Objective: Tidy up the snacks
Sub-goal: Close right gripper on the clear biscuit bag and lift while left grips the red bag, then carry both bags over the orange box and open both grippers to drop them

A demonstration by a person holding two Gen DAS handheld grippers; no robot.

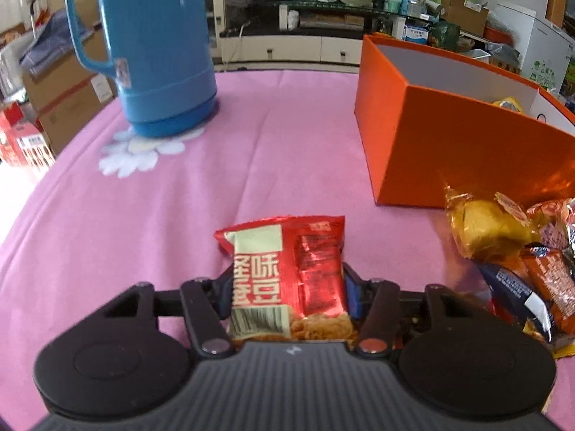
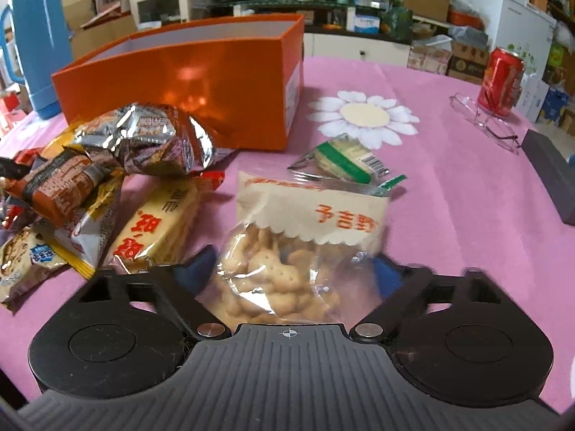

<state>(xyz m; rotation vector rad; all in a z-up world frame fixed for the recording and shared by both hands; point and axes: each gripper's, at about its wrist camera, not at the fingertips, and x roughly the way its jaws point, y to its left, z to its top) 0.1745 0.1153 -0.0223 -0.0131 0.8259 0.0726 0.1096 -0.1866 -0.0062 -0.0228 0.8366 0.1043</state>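
Observation:
A red snack packet [image 1: 287, 251] with a cream label stands upright between the blue pads of my left gripper [image 1: 287, 276], which is shut on its sides just above the pink tablecloth. My right gripper [image 2: 293, 269] is shut on a clear bag of small biscuits [image 2: 305, 222], its pads against the bag's two sides. The open orange box [image 1: 467, 143] stands behind and right of the left gripper, and in the right wrist view the orange box [image 2: 201, 82] is straight ahead. A heap of loose snack packs [image 2: 107, 165] lies left of the right gripper.
A blue thermos [image 1: 158, 46] stands at the far left on the cloth. A green-striped cracker pack [image 2: 345, 160] lies beyond the biscuit bag. At the right are a red can [image 2: 501, 82], glasses [image 2: 485, 118] and a dark grey block [image 2: 553, 176]. Cluttered shelves lie beyond the table.

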